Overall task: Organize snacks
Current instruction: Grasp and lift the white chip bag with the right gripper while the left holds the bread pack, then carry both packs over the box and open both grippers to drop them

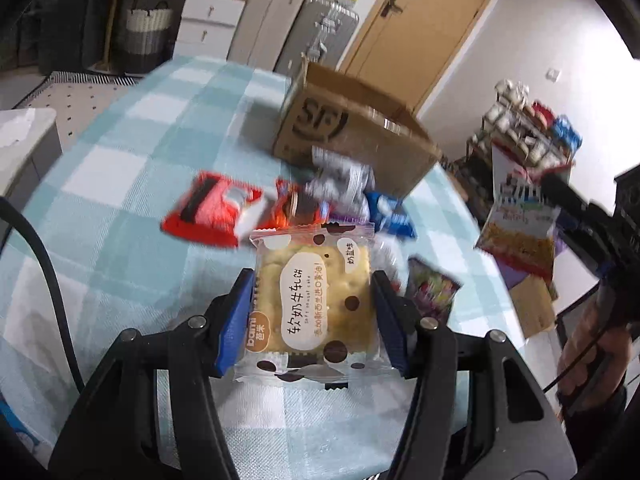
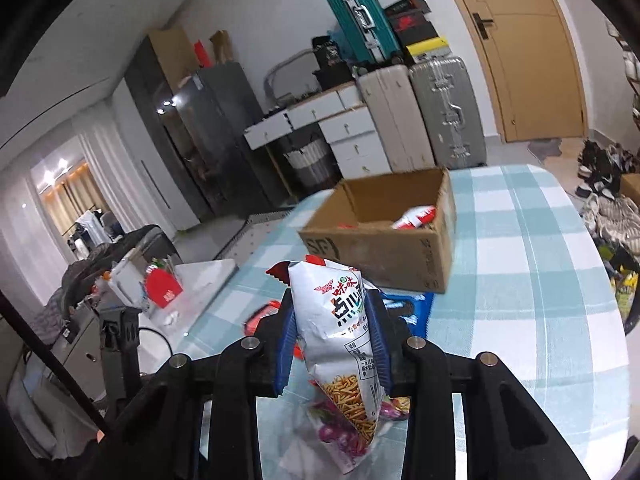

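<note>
Snacks: left fingers (image 1: 314, 300) clamp a cracker packet (image 1: 314, 304); right fingers (image 2: 334, 336) pinch a noodle-snack bag (image 2: 340, 344) above the desk (image 2: 532, 280).

The cardboard box (image 2: 384, 236) stands open-topped near the table's far edge, a red-and-white packet (image 2: 416, 216) lying in its right part while the left part shows bare floor. Between the box and the near edge a cluster of loose packets (image 1: 280, 208) blocks the middle of the checked tablecloth (image 1: 120, 184). Wide bare cloth runs along the table's left side and, in the right wrist view, along its right side (image 2: 532, 280)
</note>
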### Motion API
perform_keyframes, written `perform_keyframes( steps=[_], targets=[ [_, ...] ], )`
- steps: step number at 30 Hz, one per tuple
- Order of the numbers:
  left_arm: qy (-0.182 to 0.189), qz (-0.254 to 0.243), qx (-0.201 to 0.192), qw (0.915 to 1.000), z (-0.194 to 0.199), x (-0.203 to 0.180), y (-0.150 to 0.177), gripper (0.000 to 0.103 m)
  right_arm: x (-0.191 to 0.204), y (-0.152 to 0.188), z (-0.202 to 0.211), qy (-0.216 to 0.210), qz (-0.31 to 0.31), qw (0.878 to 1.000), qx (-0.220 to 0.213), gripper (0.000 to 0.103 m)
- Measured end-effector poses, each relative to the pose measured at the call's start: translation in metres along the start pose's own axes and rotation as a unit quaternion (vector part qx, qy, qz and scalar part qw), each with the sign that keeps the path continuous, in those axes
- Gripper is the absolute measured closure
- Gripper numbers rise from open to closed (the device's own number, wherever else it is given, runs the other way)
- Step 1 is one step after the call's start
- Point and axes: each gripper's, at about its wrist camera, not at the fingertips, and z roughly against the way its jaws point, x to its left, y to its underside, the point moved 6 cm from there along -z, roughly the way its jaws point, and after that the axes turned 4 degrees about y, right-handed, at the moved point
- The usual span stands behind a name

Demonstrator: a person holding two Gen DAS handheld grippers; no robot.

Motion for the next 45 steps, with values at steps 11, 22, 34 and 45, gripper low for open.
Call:
perform_keyframes(
  steps=[11,22,34,45],
  targets=[
    [0.009,-0.032,-0.023,0.9992,0.026,-0.044,-0.08,0.048,0.03,-0.059,0.032,-0.051,-0.012,0.998,-0.028,0.07],
    [0.035,-0.044,-0.009,0.9984,0.023,-0.092,-0.171,0.048,0.049,-0.14,0.024,-0.057,0.0,0.998,-0.031,0.07],
    [-0.005,-0.046,0.035,0.9983,-0.074,-0.092,-0.253,0.048,0.01,-0.202,-0.053,-0.034,-0.048,0.998,-0.013,0.07],
    [0.015,-0.02,0.093,0.9954,-0.168,-0.076,-0.263,0.048,-0.039,-0.197,-0.146,0.01,-0.054,0.998,0.023,0.07]
  ],
)
